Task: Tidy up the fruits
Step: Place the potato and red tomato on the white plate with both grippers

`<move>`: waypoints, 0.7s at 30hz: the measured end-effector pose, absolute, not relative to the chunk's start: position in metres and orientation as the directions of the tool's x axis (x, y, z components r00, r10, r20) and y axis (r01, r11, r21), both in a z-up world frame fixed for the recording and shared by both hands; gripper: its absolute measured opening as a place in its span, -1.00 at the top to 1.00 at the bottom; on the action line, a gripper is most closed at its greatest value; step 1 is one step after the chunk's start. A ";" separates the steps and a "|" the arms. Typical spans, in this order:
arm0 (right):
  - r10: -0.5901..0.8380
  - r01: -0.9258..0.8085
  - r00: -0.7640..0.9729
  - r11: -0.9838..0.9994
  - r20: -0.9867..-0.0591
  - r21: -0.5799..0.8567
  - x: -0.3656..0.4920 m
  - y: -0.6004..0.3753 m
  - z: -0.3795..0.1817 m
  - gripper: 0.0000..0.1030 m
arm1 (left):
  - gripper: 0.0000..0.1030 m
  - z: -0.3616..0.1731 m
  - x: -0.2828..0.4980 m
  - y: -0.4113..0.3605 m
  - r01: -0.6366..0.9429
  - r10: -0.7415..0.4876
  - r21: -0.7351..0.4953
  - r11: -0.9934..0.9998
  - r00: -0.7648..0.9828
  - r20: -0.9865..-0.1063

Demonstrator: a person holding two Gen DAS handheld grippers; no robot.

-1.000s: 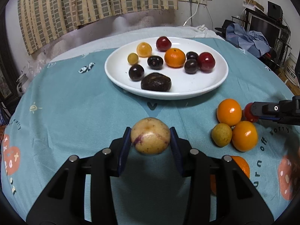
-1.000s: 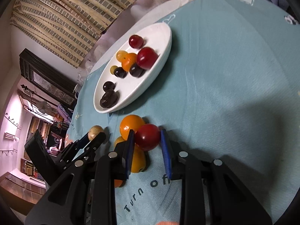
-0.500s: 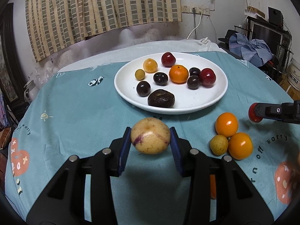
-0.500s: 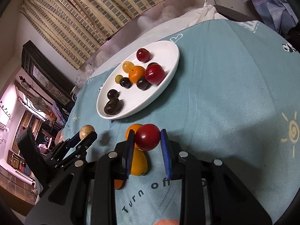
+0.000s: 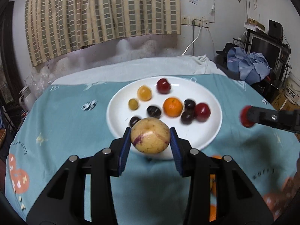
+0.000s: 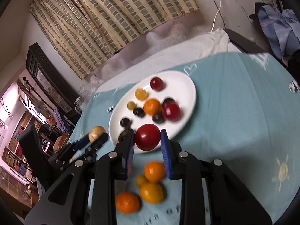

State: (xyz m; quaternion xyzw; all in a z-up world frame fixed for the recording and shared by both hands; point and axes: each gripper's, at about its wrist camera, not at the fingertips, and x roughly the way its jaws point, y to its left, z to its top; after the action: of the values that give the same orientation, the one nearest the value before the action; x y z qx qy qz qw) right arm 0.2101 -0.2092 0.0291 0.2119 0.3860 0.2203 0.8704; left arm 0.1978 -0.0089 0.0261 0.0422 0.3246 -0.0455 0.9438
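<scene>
My left gripper (image 5: 150, 138) is shut on a yellow-brown fruit with purple streaks (image 5: 150, 137), held in the air over the near rim of the white plate (image 5: 210, 93). My right gripper (image 6: 147, 139) is shut on a red fruit (image 6: 147, 136), held above the plate's (image 6: 187, 82) near edge. It shows at the right of the left wrist view (image 5: 246, 116). The plate holds several fruits: an orange (image 5: 172, 107), red ones, dark ones and yellow ones. Several oranges (image 6: 154, 171) and yellow fruits lie on the cloth below my right gripper.
The table has a teal patterned cloth (image 5: 75, 123). A striped curtain (image 5: 97, 13) hangs behind it. Blue clothes (image 5: 247, 65) and shelving stand at the right. A white kettle (image 5: 25, 96) stands off the table's left edge.
Both grippers have risen and moved forward toward the plate with their fruits. The loose oranges now lie below and behind the right gripper.
</scene>
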 end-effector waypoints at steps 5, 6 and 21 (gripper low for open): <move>0.552 -0.199 0.570 0.811 -0.608 0.550 0.254 -0.190 0.015 0.42 | 0.17 0.011 0.226 -0.027 0.141 -0.086 0.033 0.989 0.757 -0.647; 0.554 -0.193 0.560 0.811 -0.617 0.552 0.258 -0.187 0.009 0.27 | 0.14 0.006 0.231 -0.028 0.147 -0.095 0.025 0.989 0.748 -0.656; 0.525 -0.221 0.561 0.840 -0.640 0.495 0.199 -0.195 0.011 -0.18 | -0.36 -0.003 0.168 -0.003 0.166 -0.130 -0.014 0.986 0.718 -0.683</move>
State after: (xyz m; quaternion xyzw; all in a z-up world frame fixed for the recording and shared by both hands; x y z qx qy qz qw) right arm 0.1994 -0.1952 0.0107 0.1825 0.4158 0.2158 0.8645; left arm 0.1682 -0.0033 -0.0027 0.0239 0.3667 -0.0799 0.9266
